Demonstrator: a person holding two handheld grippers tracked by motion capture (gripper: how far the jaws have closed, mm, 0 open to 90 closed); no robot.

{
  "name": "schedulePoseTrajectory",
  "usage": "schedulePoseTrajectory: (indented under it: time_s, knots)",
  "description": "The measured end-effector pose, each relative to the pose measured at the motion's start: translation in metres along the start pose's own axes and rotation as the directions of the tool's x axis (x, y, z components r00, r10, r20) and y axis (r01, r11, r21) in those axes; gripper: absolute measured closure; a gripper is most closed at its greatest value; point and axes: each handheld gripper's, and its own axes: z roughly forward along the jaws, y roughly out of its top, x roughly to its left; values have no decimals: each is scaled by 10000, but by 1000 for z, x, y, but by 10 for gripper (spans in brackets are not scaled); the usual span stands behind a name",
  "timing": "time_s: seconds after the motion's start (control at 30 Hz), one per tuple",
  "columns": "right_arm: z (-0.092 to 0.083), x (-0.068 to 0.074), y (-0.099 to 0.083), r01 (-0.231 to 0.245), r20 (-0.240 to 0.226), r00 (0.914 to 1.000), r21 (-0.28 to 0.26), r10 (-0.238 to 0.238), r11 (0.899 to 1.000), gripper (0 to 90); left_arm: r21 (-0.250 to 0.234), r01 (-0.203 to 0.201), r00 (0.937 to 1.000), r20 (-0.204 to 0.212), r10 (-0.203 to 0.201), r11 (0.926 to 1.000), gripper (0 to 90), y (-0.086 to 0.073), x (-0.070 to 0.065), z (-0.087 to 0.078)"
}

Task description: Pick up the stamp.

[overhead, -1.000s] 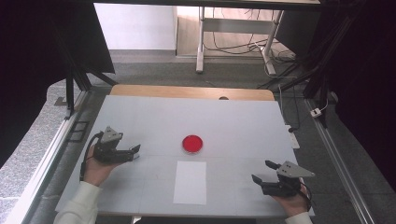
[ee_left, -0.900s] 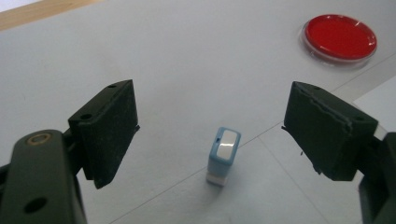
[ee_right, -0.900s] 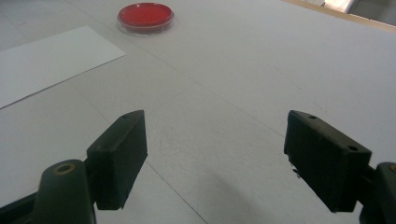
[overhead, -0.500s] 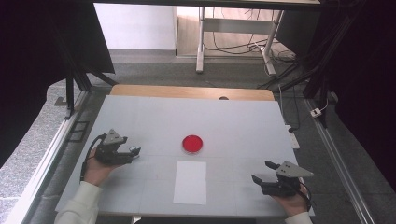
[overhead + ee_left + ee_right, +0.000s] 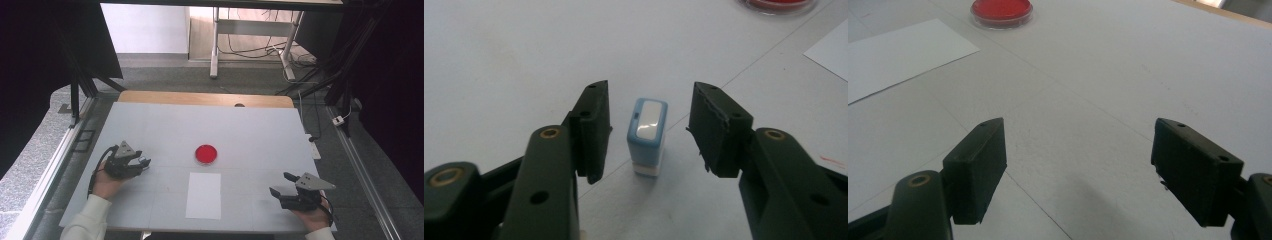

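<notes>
Standing upright, stamp (image 5: 647, 136), long axis vertical

The left hand-held gripper (image 5: 145, 162) lies low over the bench at the person's left, held in the left hand (image 5: 106, 184) with a pale sleeve behind it. Its jaws have just been closing and stand partly apart, pressing on nothing. The right hand-held gripper (image 5: 281, 183) sits low at the near right in the right hand (image 5: 310, 217), jaws spread wide with nothing between them.
</notes>
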Motion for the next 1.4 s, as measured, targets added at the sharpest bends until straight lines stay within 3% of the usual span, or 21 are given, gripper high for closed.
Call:
schedulePoseTrajectory:
  time_s: [0.4,0.53,0.77,1.4]
  knots:
    - [0,0,0,5,-13,10000,30,-5,10000,218,160,-250,9996,139,248,9996,641,-2,0,2]
    - [1,0,-1,-38,-89,10000,-28,38,10000,218,129,-328,9993,159,326,9994,734,-3,0,2]
    - [0,0,-1,4,13,10000,24,-4,10000,219,115,-264,9996,-58,265,9996,750,-2,1,0]
    - [0,0,-1,76,91,9999,-40,-75,10000,221,-465,54,9999,96,-49,9989,751,0,1,-7]
